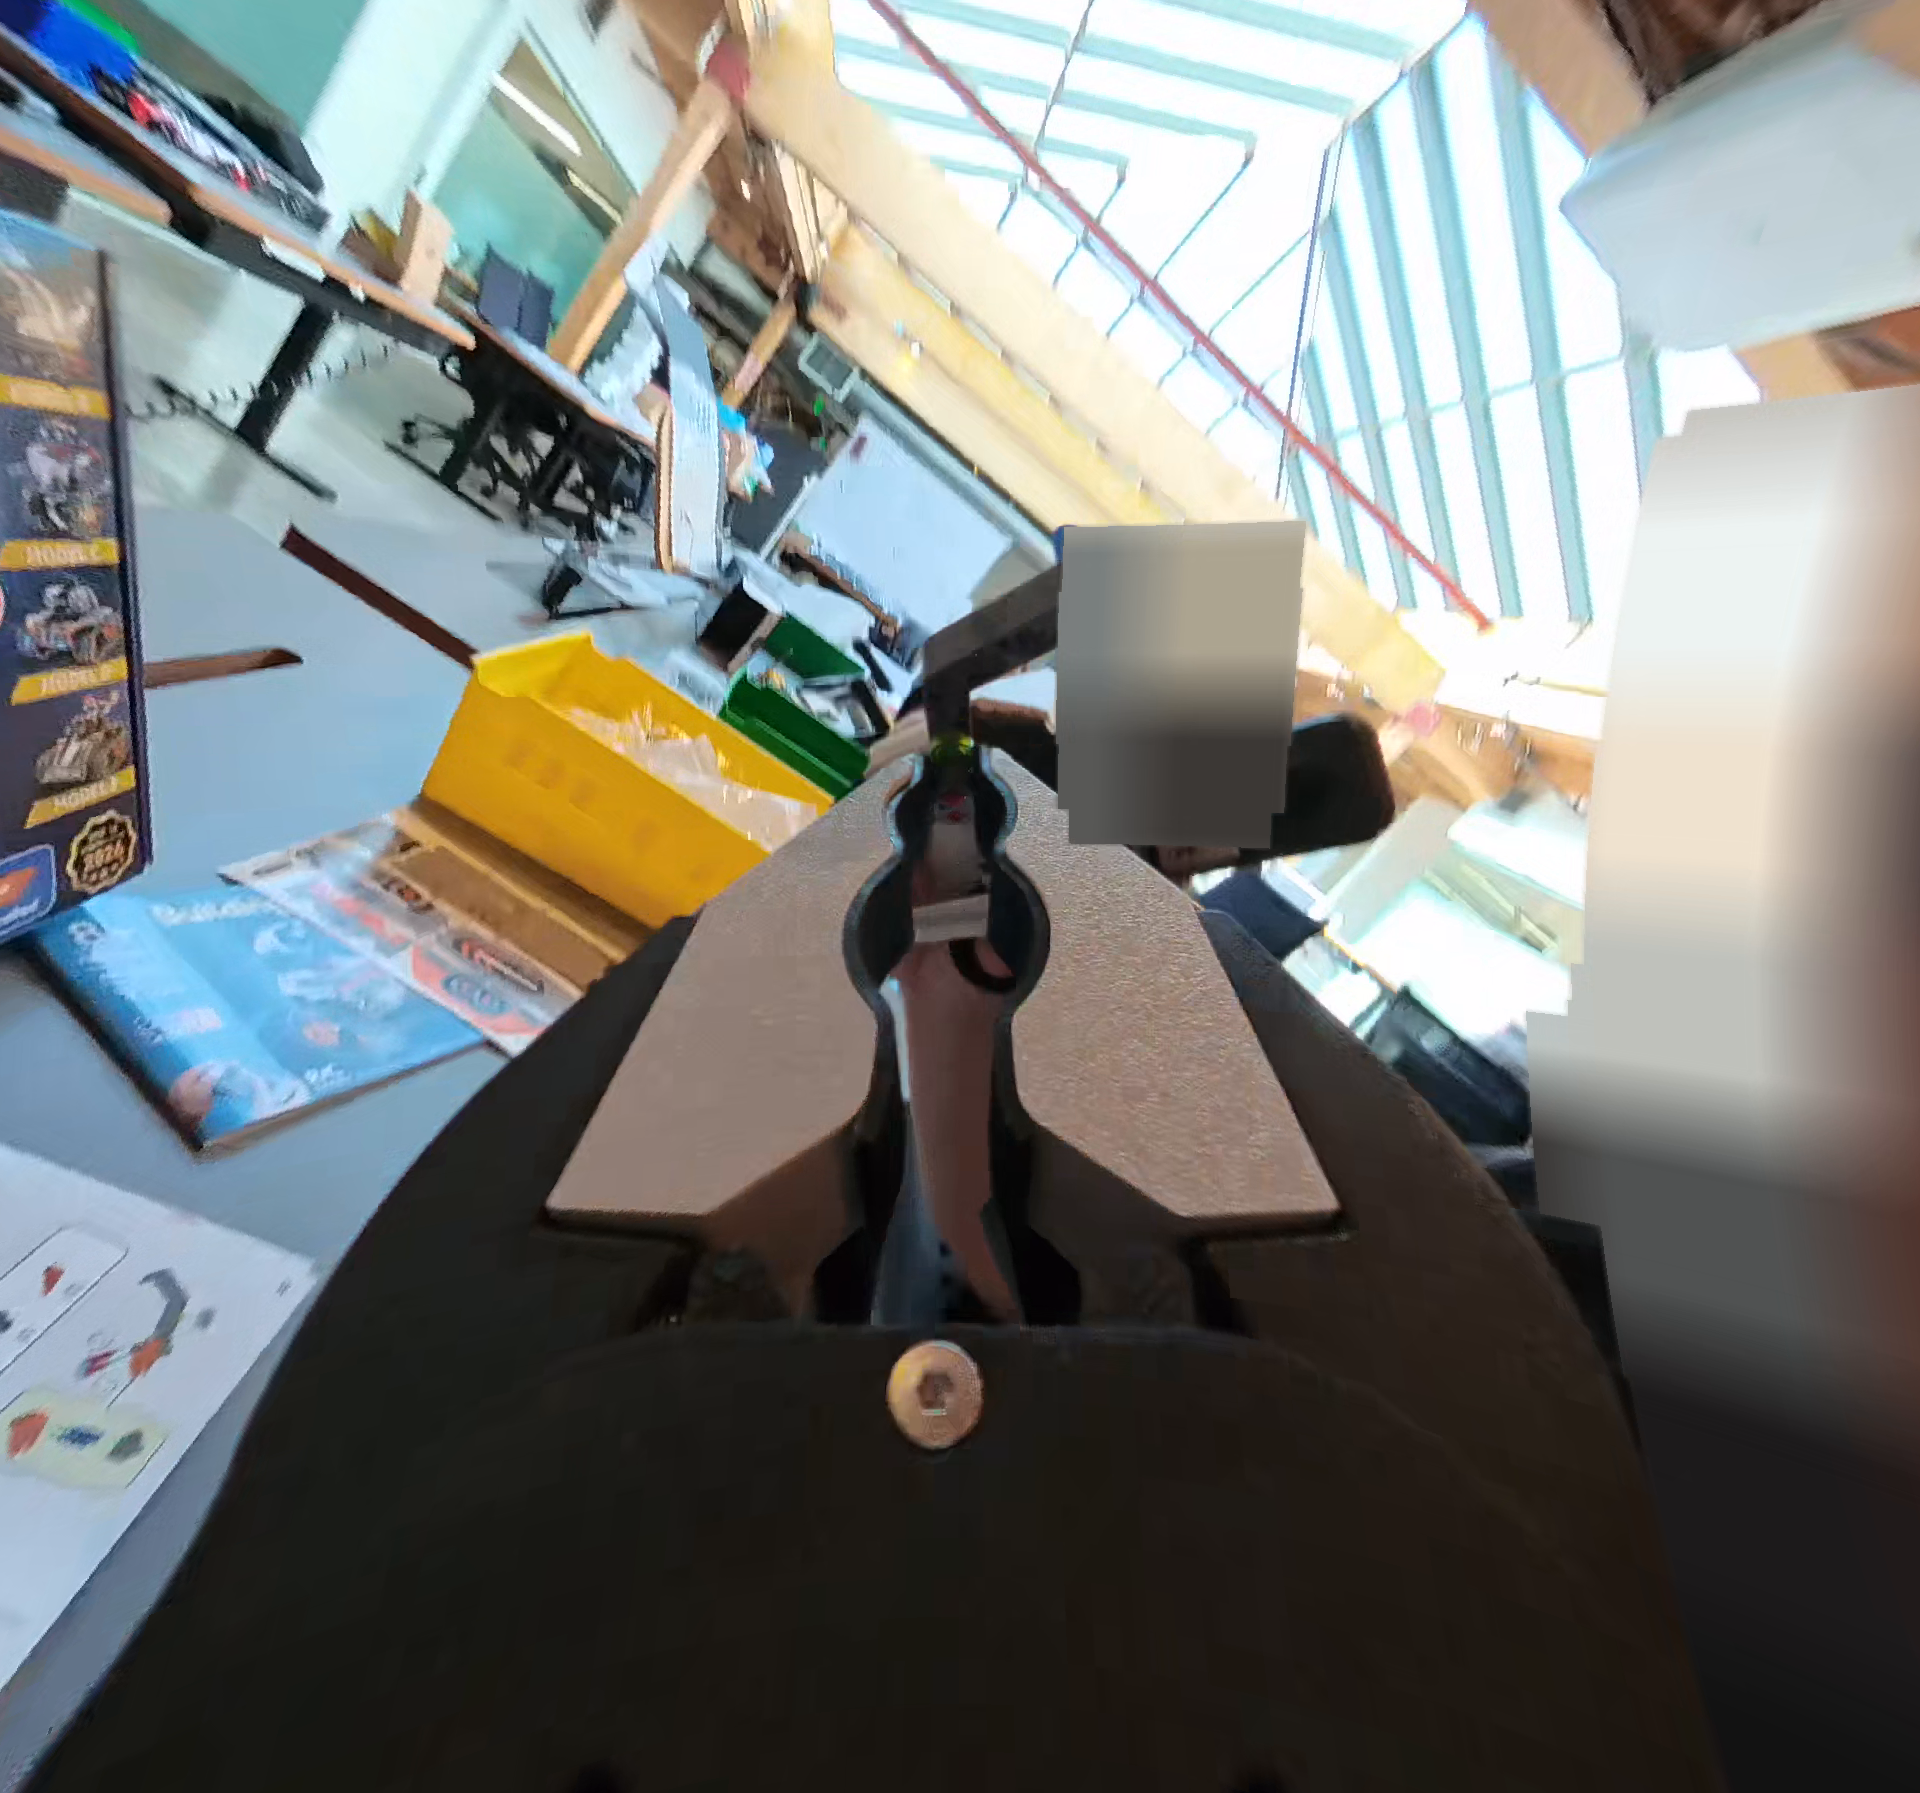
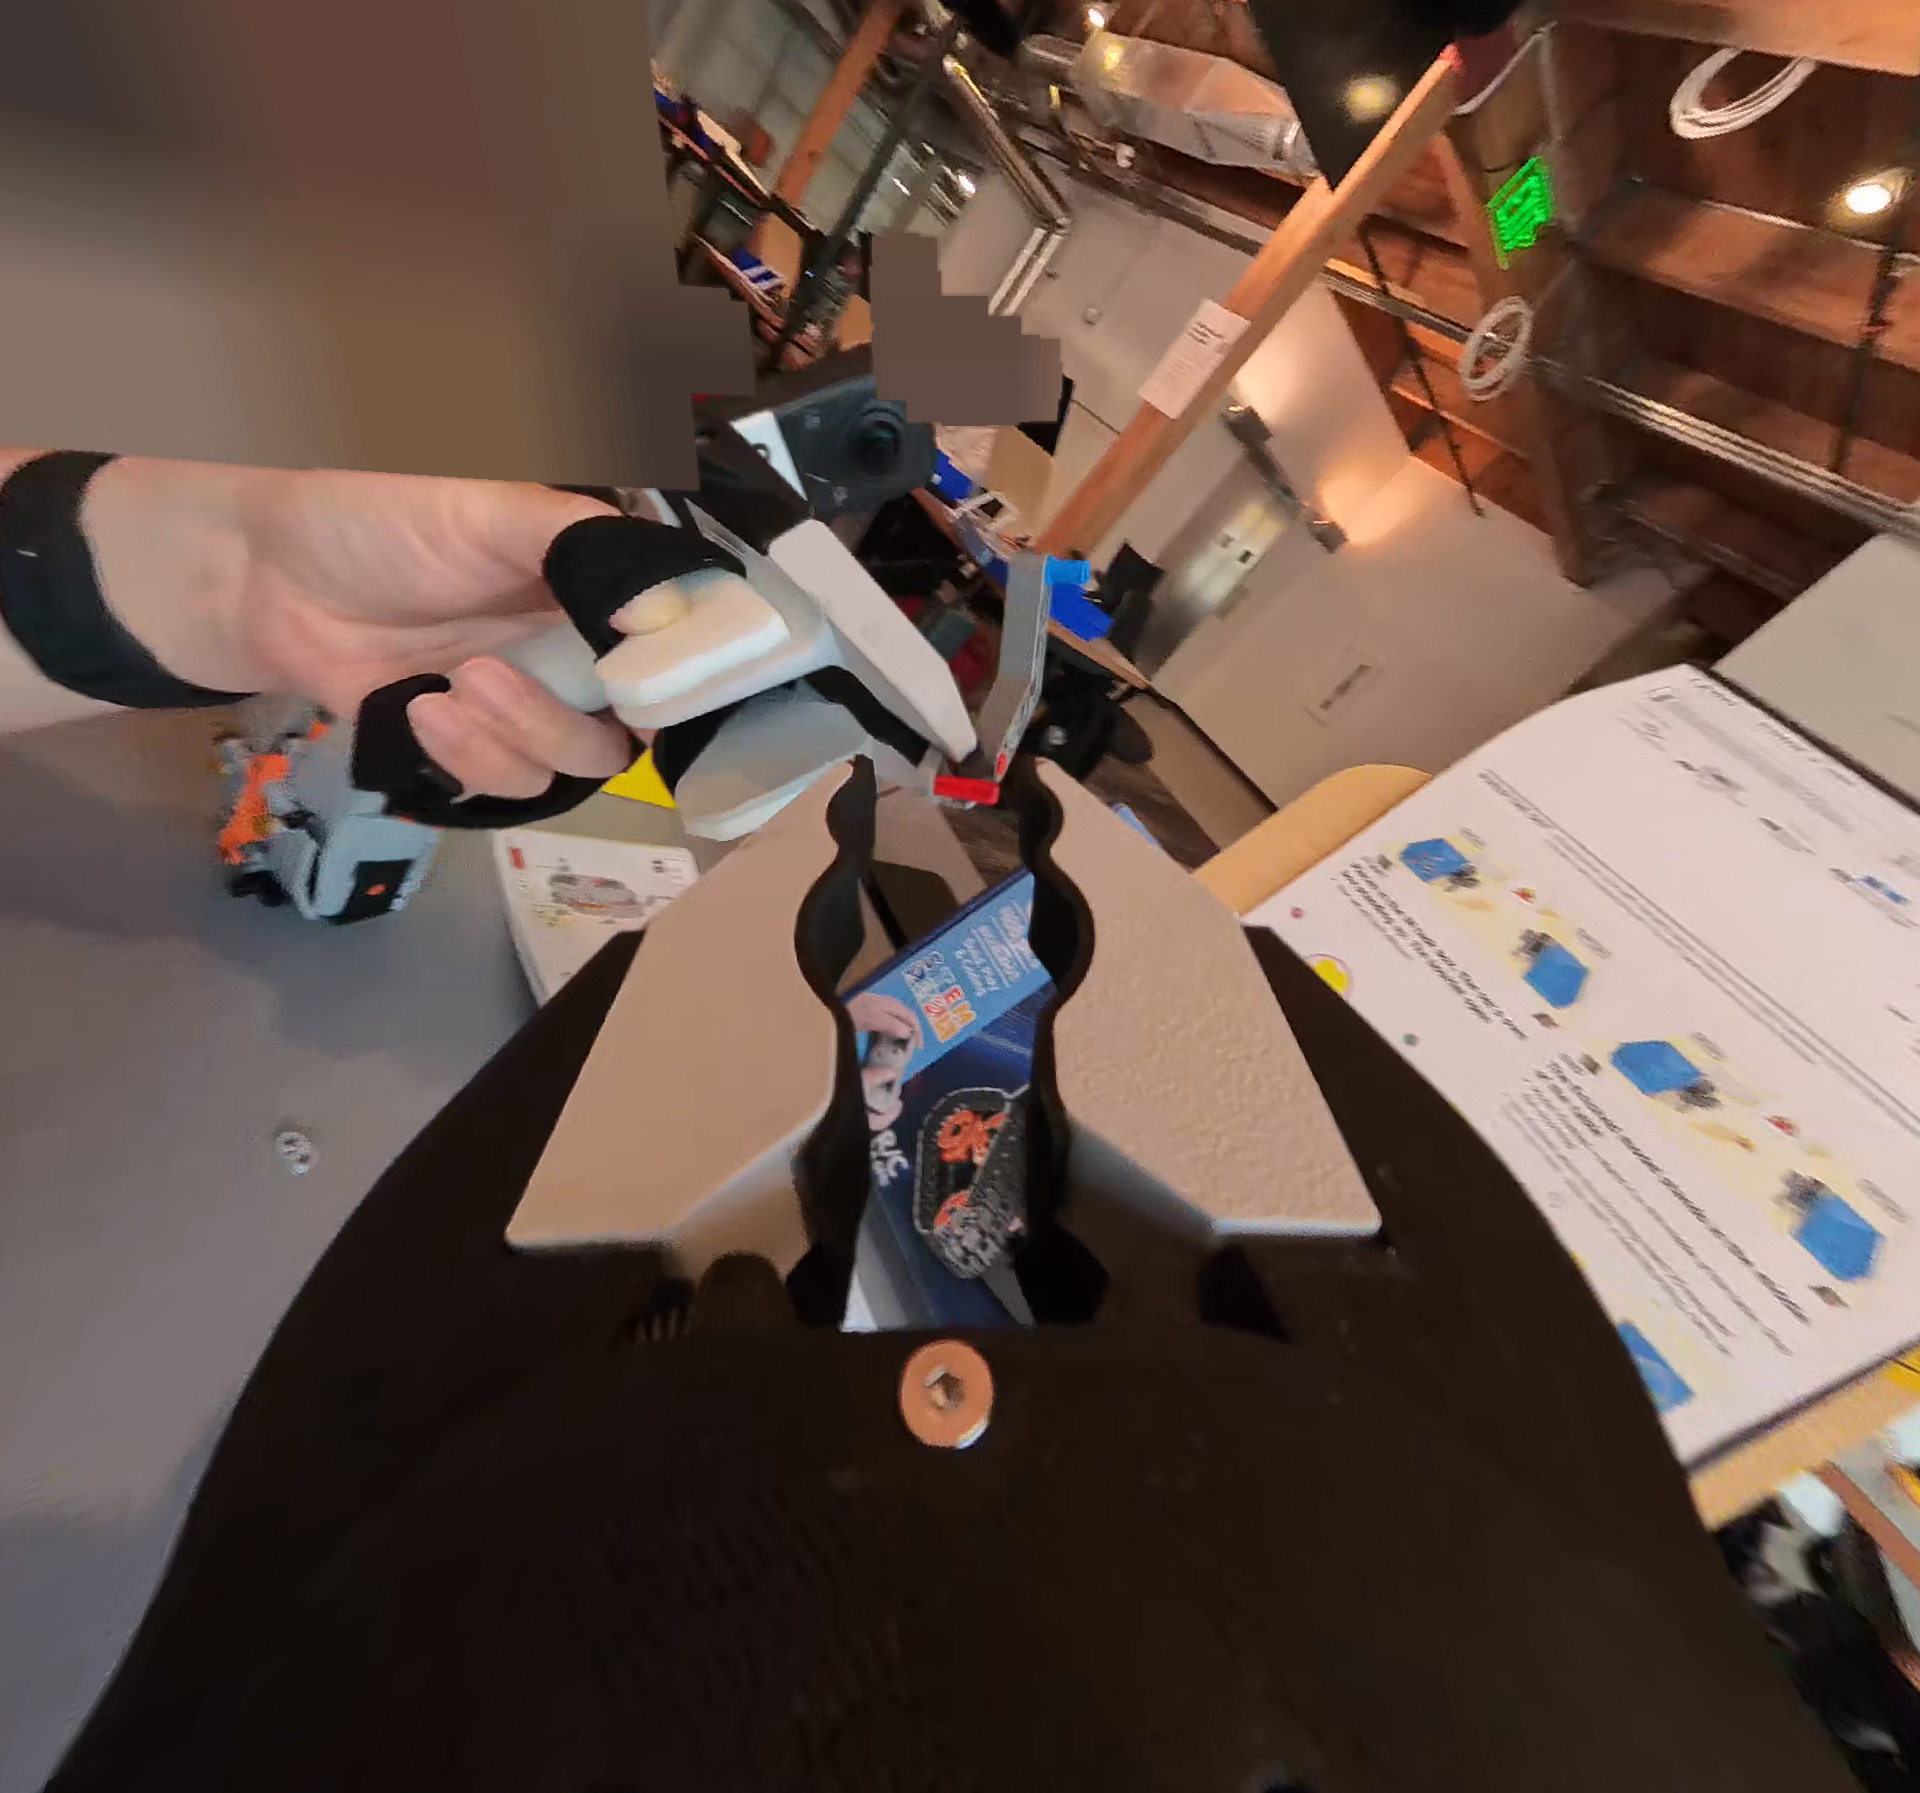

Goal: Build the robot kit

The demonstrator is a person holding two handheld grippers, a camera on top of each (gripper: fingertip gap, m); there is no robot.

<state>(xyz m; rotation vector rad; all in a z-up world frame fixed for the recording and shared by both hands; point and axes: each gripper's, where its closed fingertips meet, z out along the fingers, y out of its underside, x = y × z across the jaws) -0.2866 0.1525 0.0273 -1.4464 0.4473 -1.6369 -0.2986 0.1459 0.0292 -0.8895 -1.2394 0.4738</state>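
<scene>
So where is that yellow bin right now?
In the left wrist view, the yellow bin sits on the grey table, left of the tongs, beside a green bin.

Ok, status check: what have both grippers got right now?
Left gripper shut on a grey angled building piece, raised off the table. Right gripper open, fingers either side of its red pin. Partly built grey-and-orange model on the table behind.

The dark blue printed cardboard box (image 1: 62,590) is cut off by the left edge; the open white instruction booklet (image 2: 1621,1047) is motion-blurred, its print illegible.
</scene>
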